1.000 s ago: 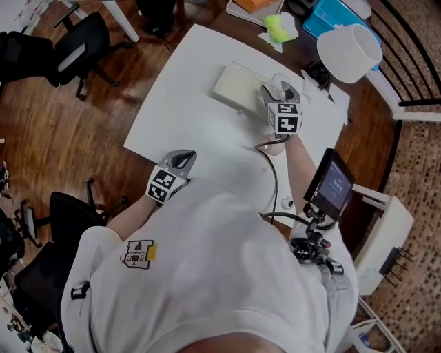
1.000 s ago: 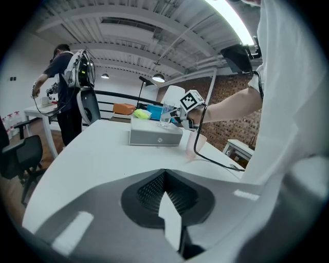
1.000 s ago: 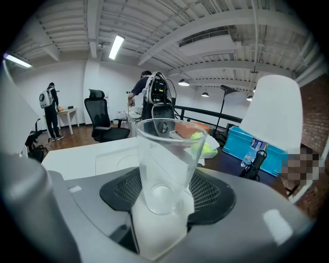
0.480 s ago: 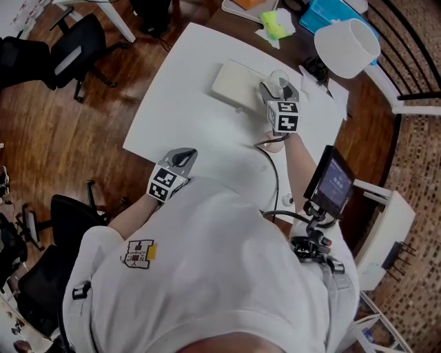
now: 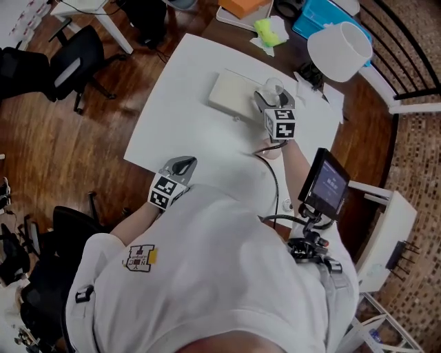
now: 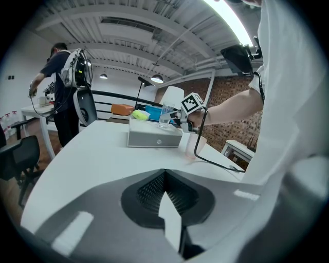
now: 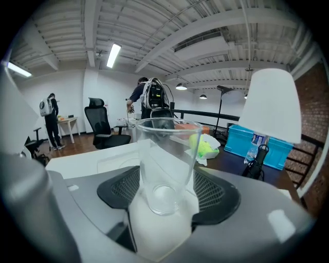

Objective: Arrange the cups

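A wooden floor is seen under everything, a beamed ceiling with strip lights above, and a brick wall to one side. Most of the middle is taken up by a white table, its top largely bare. A black office chair is parked on the floor well apart from the table's far corner. A lamp with a white shade is set beyond the table's far edge, with a blue crate near it. A flat pale box is laid on the table's far half. The left gripper is held over the near edge, its jaws pressed together on nothing. The right gripper is held at the box, and its jaws have just been opening; between them a clear cup is stood upright on the box, free of both pads. A second cup, translucent, is stood on the table just beside the box.
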